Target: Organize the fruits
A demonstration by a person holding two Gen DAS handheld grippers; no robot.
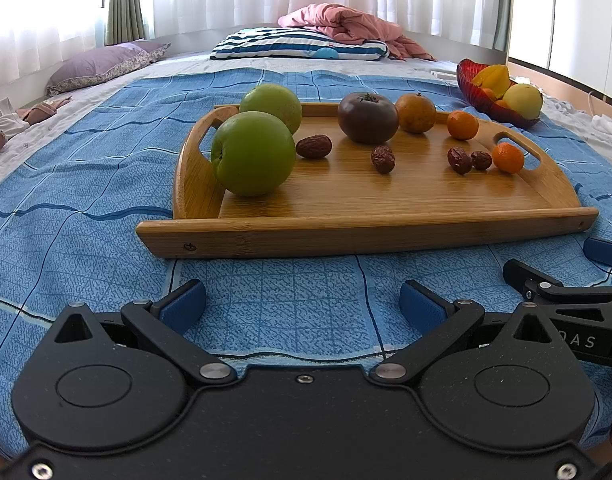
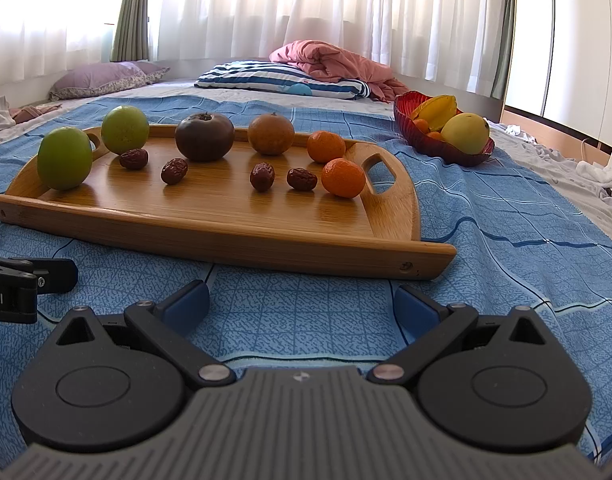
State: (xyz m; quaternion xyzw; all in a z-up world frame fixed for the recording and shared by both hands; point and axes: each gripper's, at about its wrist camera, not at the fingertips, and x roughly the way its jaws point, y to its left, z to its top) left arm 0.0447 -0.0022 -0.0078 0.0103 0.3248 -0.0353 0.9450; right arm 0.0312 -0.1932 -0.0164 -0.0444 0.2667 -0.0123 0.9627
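A bamboo tray (image 1: 386,236) is seen on the blue bedspread (image 1: 86,184) of a bed, with fruit spread over it: two green apples (image 1: 253,154) at its left end, a dark tomato (image 1: 368,118) and a brownish orange (image 1: 416,113) along the far side, two small tangerines (image 2: 343,178) toward the right handle, and four red dates (image 2: 262,176) scattered between them. Beyond the right end of the tray, a red glass bowl (image 2: 438,146) is seen with a starfruit, a yellow apple and some small orange fruit already in it.

The left gripper (image 1: 302,304) and the right gripper (image 2: 302,304) are held low over the bedspread, just near of the tray, side by side. Both sets of fingers are spread wide and nothing is held between them.

Which step is in hand cannot be settled: the fruit on the tray may be a sorted row, or may be waiting for the bowl. Either reading is fitted by the scene, so no particular reach is called for.

The bowl's contents are partly hidden behind its rim, and the small orange fruit there cannot be counted. The right gripper is cut off at the edge of the left view.
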